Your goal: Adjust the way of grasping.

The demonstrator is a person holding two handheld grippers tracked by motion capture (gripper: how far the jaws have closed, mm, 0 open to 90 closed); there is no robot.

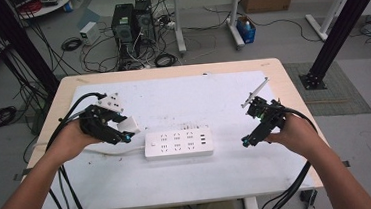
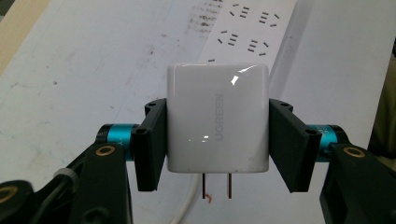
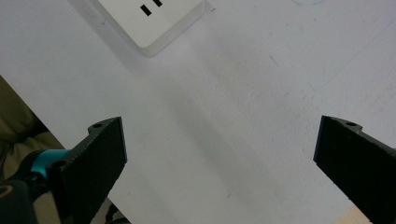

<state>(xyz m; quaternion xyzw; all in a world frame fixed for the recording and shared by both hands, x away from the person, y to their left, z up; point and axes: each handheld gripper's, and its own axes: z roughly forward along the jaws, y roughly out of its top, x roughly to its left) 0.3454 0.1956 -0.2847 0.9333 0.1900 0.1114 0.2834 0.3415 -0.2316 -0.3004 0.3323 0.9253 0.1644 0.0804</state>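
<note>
A white power strip (image 1: pixel 178 144) lies flat in the middle of the white table mat, its cord running off to the left. My left gripper (image 1: pixel 124 132) is shut on a white UGREEN charger (image 2: pixel 217 118), held just left of the strip and above the mat; its two metal prongs (image 2: pixel 215 186) point back toward the hand. The strip's sockets (image 2: pixel 243 28) show beyond the charger. My right gripper (image 1: pixel 249 138) hovers to the right of the strip with its jaws wide apart and nothing between them; a corner of the strip (image 3: pixel 154 21) lies ahead of it.
The white mat (image 1: pixel 189 174) covers most of the wooden table (image 1: pixel 293 91). Black cables trail from both grippers off the table's near edge. On the floor beyond stand computer towers (image 1: pixel 132 23), loose cables and another table's legs.
</note>
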